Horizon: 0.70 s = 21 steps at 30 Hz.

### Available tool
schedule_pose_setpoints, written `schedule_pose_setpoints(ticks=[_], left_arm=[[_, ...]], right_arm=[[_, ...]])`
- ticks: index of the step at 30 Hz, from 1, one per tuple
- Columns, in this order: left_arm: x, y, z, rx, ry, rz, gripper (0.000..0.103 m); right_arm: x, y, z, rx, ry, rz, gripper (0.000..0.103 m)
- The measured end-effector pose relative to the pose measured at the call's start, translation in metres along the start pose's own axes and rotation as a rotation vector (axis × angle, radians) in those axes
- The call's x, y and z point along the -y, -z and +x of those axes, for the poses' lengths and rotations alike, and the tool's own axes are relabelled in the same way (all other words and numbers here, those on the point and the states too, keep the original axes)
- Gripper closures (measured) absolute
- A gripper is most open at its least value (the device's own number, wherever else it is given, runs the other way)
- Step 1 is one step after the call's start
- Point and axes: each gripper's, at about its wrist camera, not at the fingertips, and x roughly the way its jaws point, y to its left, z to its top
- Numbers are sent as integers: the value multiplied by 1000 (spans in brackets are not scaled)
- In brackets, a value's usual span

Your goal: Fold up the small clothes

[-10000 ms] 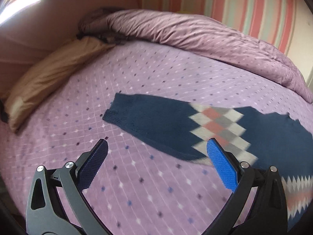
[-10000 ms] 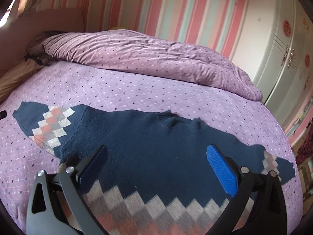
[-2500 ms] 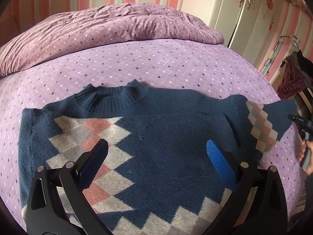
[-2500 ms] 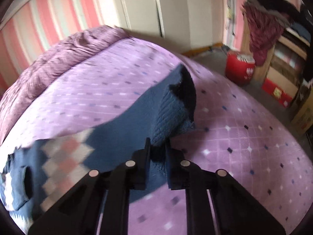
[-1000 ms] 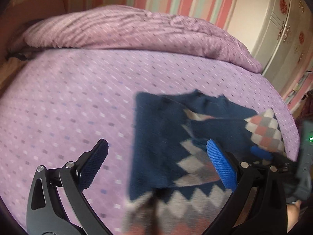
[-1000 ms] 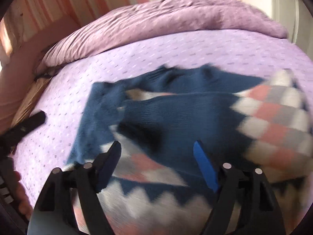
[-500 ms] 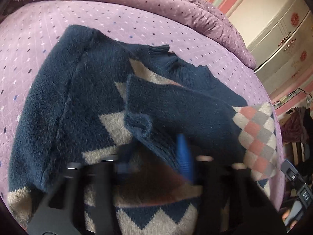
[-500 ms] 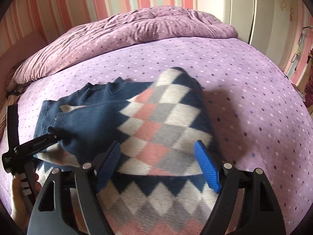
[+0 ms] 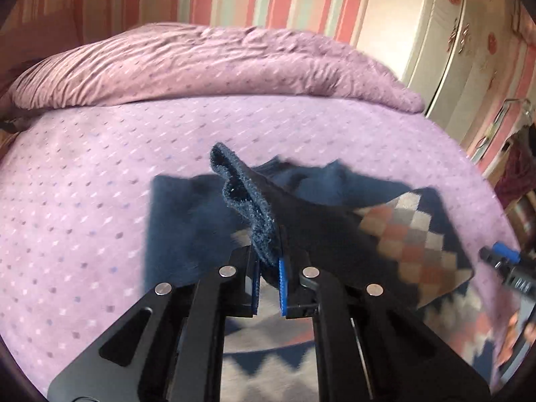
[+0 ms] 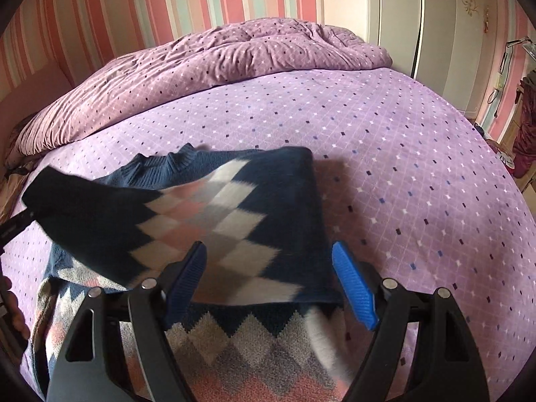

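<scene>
A navy sweater [image 10: 281,201] with pink, grey and white diamonds lies on the purple bed, both sleeves folded over its body. In the left wrist view my left gripper [image 9: 268,278] is shut on the navy cuff of the sleeve [image 9: 248,201] and holds it raised above the sweater [image 9: 187,221]. The lifted sleeve [image 10: 100,214] stretches to the left in the right wrist view, where a tip of the left gripper [image 10: 13,226] shows at the edge. My right gripper [image 10: 271,284] stands open just over the sweater's patterned front, nothing between its blue pads [image 10: 351,278].
A rumpled purple duvet [image 10: 217,63] is heaped along the far side of the bed [image 10: 418,167]. A white wardrobe [image 9: 469,33] stands at the right, with hanging clothes [image 10: 526,124] beside it. A person's hand [image 10: 13,311] shows at the left edge.
My left gripper has shut on the sleeve cuff and lifted it up off the sweater. The right gripper has stayed open over the sweater's front.
</scene>
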Motion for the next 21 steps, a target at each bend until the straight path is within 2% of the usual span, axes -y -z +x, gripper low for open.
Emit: schedule_pose_setpoints(ticks=[4, 6, 7, 9, 10, 11, 13, 14, 18, 20, 21], left_arm=[[-33, 26, 38, -122, -31, -26, 94], [-41, 39, 56, -192, -25, -46, 86], [-46, 44, 57, -196, -10, -66, 83], [-55, 46, 49, -182, 59, -114, 68], [-59, 47, 43, -176, 80, -131, 53], [-61, 48, 35, -164, 76, -136, 35], [-66, 50, 13, -114, 10, -119, 16], [-71, 48, 0, -81, 23, -116, 16], [-76, 37, -17, -28, 184, -126, 16], [-69, 30, -10, -39, 260, -117, 16], [-63, 27, -4, -46, 249, -108, 16]], right_arm=[[2, 5, 12, -35, -2, 26, 25], [4, 5, 14, -43, 5, 29, 25], [4, 5, 14, -47, 10, 28, 25], [6, 5, 12, -42, 16, 25, 25], [7, 4, 11, -35, 20, 24, 25], [9, 3, 10, -33, 22, 27, 25], [12, 2, 8, -28, 21, 35, 24], [14, 1, 8, -27, 21, 37, 23], [16, 0, 8, -23, 30, 32, 23], [16, -1, 7, -24, 35, 31, 23], [16, -1, 6, -23, 34, 32, 23]])
